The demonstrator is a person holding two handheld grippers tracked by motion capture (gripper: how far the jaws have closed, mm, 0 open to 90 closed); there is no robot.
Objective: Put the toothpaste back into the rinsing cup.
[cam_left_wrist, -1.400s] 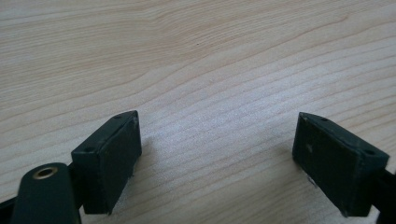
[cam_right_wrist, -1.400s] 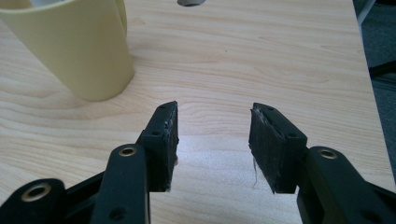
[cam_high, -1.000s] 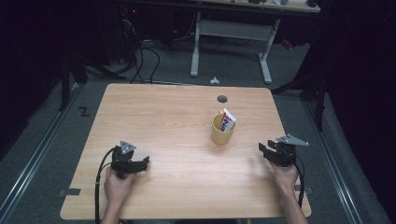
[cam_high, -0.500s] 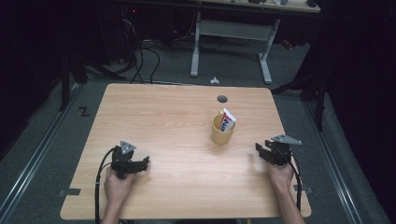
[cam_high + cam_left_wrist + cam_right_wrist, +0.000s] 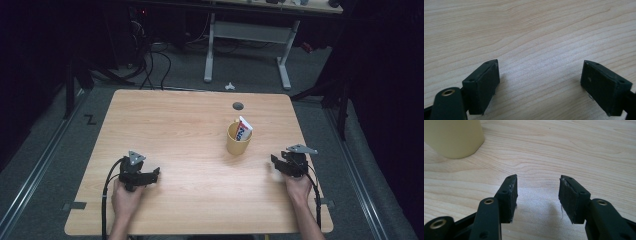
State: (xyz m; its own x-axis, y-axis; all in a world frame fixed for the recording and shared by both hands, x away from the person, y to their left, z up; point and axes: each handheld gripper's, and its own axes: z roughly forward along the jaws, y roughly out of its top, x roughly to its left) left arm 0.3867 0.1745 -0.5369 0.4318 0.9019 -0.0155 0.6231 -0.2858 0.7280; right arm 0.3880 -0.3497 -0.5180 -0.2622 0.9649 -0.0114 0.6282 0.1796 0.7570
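The yellow mug [image 5: 238, 140] stands on the right half of the wooden table [image 5: 180, 125], upright, with a toothpaste tube [image 5: 243, 129] leaning inside it, the upper end sticking out above the rim. The right gripper [image 5: 279, 163] rests low over the table near the right edge, and its jaws point toward the mug, which is near but clearly apart from it. In the right gripper view the mug [image 5: 453, 137] is at the upper left, off the line between the jaws. These jaws have just been opening; they now stand about half apart with only bare wood between them. The left gripper [image 5: 152, 175] is at the near left part of the table, well apart from the mug, its jaws wide apart and holding nothing.

I judge the step in hand is the reach of the right gripper toward the mug or the tube. To do it well, the person should first turn the gripper so that the target sits in the middle between the two jaws. If the tube is wanted, it is better to rise above the rim and come down on the free end, closing across its flat sides. A low approach would push the mug, which is light and may slide or tip. The left gripper could steady the mug wall.
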